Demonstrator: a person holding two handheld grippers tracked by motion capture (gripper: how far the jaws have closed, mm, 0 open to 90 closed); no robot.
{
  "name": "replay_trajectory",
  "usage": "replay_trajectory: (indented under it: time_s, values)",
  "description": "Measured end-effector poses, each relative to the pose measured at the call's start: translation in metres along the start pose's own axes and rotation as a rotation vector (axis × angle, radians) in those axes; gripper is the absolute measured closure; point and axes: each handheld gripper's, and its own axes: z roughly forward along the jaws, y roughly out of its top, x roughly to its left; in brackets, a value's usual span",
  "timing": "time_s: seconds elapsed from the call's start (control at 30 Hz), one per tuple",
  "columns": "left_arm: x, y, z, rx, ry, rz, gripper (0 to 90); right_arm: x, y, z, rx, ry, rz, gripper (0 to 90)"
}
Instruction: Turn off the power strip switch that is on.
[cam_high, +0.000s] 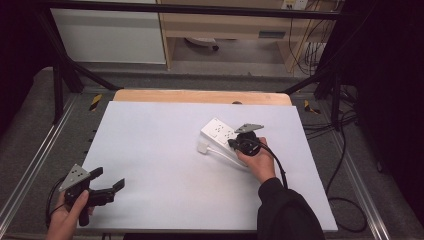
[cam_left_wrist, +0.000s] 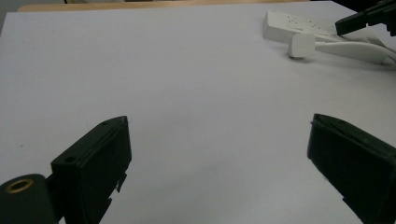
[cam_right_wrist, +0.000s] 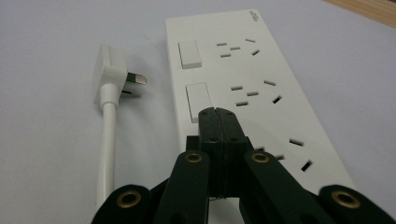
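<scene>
From the high view, I note a white power strip (cam_high: 218, 131) lying on the pale surface (cam_high: 165, 165), right of centre, with its white plug (cam_high: 202, 148) just beside it. My right claw (cam_high: 233, 143) sits at the strip's near end; my left claw (cam_high: 112, 186) rests at the near-left corner, well apart from it. In the left gripper view, the jaws stand wide, released, nothing between them. In the right gripper view, the jaws are clenched together, empty, tips over the strip beside a rocker switch (cam_right_wrist: 198, 102).
</scene>
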Motion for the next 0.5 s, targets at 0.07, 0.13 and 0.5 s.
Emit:
replay_trajectory:
  time_s: [0.07,0.13,0.5]
  values:
    - [-0.0001,0.0,-0.0001,0.0,-0.001,0.0,6.1,0.0,0.0001,0.0,0.0,-0.002,-0.004,90.0]
    - [0.0,0.0,-0.0001,0.001,0.0,0.001,6.1,0.0001,-0.0002,-0.0001,0.0,0.0,-0.001,90.0]
    - [-0.0003,-0.0001,0.0002,0.001,-0.002,-0.001,6.1,0.0003,-0.0012,0.0013,0.0,-0.004,0.002,90.0]
